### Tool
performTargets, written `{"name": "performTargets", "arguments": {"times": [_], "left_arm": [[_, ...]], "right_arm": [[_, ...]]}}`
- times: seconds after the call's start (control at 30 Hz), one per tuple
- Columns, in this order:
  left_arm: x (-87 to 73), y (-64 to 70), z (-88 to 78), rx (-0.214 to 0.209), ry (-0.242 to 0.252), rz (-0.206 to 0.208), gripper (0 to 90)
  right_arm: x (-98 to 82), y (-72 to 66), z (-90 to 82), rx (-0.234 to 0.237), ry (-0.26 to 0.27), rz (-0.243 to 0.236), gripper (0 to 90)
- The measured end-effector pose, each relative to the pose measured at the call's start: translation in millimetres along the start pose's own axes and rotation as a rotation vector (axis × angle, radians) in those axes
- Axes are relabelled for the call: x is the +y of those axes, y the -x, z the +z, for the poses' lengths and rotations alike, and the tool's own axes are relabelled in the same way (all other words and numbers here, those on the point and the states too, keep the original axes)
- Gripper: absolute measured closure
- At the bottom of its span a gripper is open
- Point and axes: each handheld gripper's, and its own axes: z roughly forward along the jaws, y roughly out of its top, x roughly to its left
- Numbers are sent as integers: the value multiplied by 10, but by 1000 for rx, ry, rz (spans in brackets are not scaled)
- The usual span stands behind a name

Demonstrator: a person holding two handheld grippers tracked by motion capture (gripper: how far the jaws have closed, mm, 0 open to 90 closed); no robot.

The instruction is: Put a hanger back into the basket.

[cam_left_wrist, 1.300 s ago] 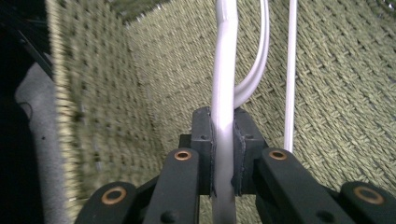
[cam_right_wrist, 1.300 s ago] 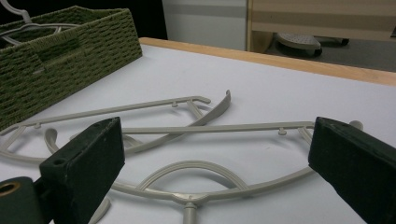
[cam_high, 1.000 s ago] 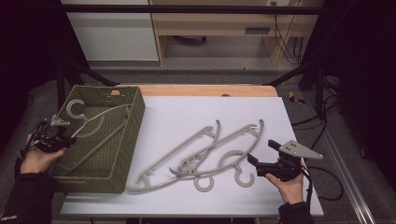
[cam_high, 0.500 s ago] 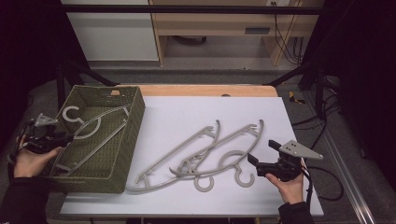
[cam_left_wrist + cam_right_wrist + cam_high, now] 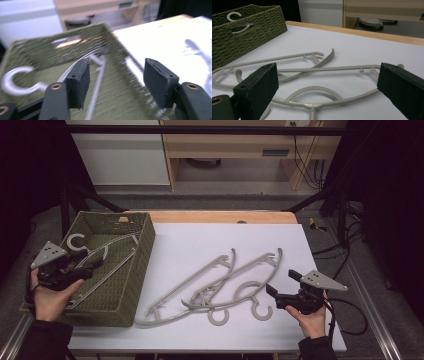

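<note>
A grey plastic hanger (image 5: 95, 252) lies inside the green woven basket (image 5: 135, 270), its hook (image 5: 15, 82) near the far left corner. My left gripper (image 5: 92, 266) hovers over the basket's left side. Its jaws have just been opening and stand apart with nothing pressed between them (image 5: 116, 80); the hanger lies below them. Two more grey hangers (image 5: 220, 277) lie crossed on the white table top, and they fill the middle of the right gripper view (image 5: 312, 68). My right gripper (image 5: 282, 282) is open just right of them, jaws wide (image 5: 329, 85) and level with the table.
The basket (image 5: 242, 37) takes up the table's left end. A wooden strip (image 5: 220, 216) runs along the far edge of the white table top (image 5: 200, 240). A cable (image 5: 350, 320) trails from the right gripper off the near right corner. Shelving stands behind the table.
The left gripper's jaws have opened and the gripper has lifted a little over the basket, with the hanger left lying inside. The right gripper has kept still.
</note>
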Motion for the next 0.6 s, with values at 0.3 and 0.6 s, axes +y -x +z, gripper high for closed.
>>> {"name": "performTargets", "arguments": {"times": [0.3, 0.6], "left_arm": [[-16, 521, 62, -111, 71, 30, 209], [-185, 769, 93, -164, 73, 39, 126]], "right_arm": [[14, 31, -63, -2, 20, -6, 35], [15, 47, -131, -1, 36, -6, 30]]}}
